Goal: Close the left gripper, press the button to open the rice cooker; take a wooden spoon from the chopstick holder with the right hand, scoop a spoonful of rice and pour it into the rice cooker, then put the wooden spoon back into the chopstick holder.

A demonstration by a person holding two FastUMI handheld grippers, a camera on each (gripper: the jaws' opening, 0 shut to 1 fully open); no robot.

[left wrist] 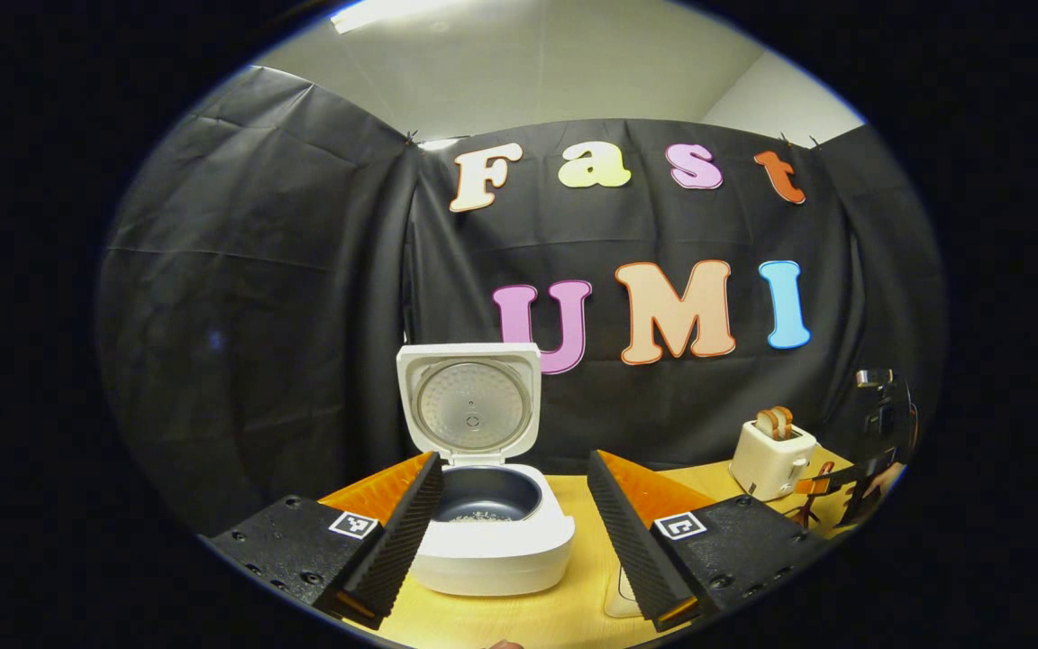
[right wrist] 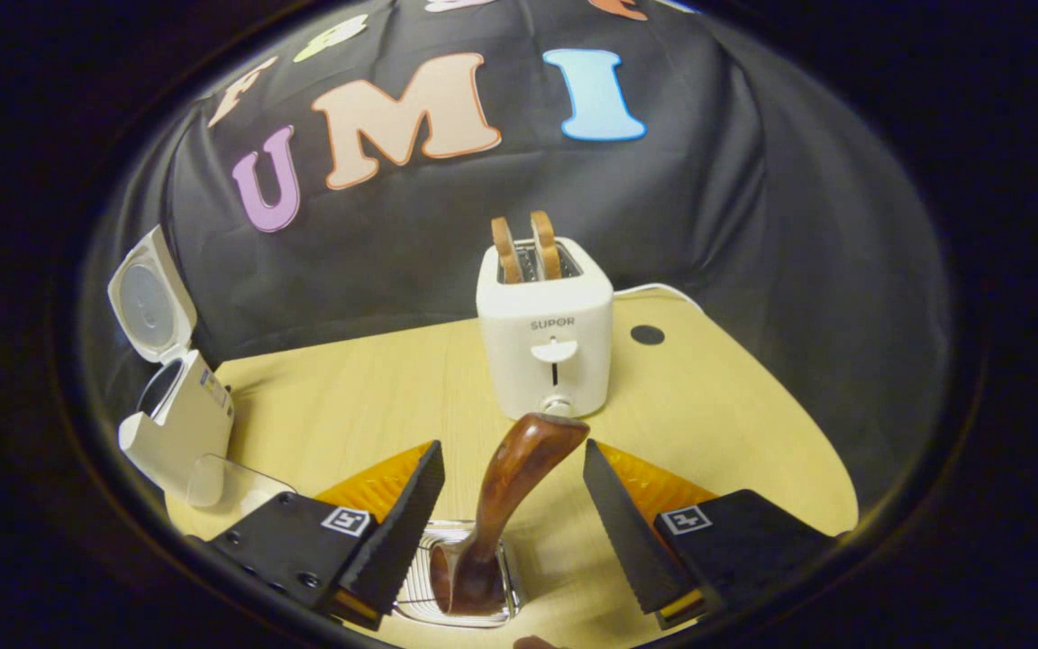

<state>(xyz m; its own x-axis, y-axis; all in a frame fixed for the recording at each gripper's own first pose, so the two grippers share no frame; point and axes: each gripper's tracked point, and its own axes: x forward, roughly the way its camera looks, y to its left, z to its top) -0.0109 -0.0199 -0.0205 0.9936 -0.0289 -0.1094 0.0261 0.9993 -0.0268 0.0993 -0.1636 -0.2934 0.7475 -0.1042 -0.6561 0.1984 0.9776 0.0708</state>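
- Right tool [right wrist: 512, 505] is hanging spread, both fingers clear of the wooden spoon [right wrist: 505, 500] standing in the chopstick holder [right wrist: 417, 577].
- You're releasing; lift straight off.
- Left tool [left wrist: 512, 514] is spread before the open rice cooker [left wrist: 492, 532], rice inside.

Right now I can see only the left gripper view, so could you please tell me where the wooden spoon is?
Observer: In the right gripper view, the wooden spoon stands in the wire chopstick holder, bowl end down.
Operator: Thank you. Is the right claw gripping it?
Observer: No. The right claw is open, with one finger on each side of the handle and neither touching it.
Operator: And what stands directly beyond the spoon from there?
Observer: The white toaster, with two bread slices upright in its slots.
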